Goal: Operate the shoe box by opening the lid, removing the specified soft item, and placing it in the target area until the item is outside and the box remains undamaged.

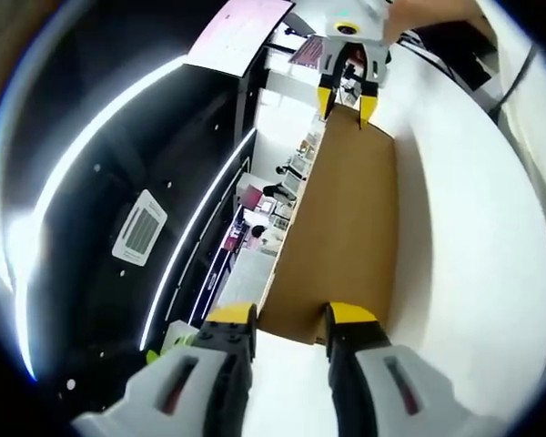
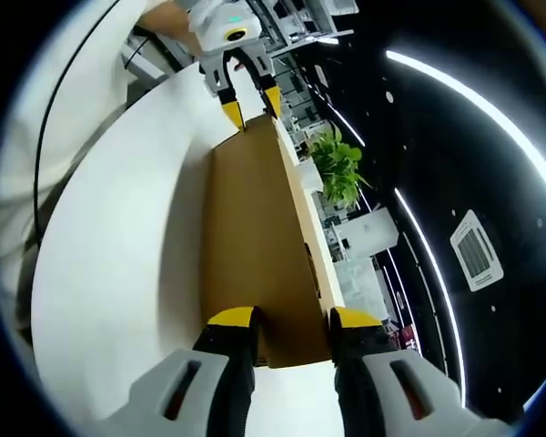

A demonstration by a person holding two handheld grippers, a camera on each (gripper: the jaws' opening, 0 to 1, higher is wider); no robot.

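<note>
A long brown cardboard shoe box [image 1: 346,218] lies shut on a white table [image 1: 464,228], its flat lid facing me. My left gripper [image 1: 291,317] stands open at the near end of the box, its yellow fingertips [image 1: 350,314] at the box's edge. At the far end my right gripper [image 1: 347,103] straddles the box's corner. In the right gripper view the same box [image 2: 250,237] runs away from my open right gripper [image 2: 293,319] toward the left gripper [image 2: 250,105]. What is inside the box is hidden.
The white table [image 2: 109,255] spreads beside the box. A green potted plant [image 2: 338,168] stands past the table edge. A dark ceiling with light strips [image 1: 100,164] shows because both views are tilted. A hand [image 2: 168,18] holds the far gripper.
</note>
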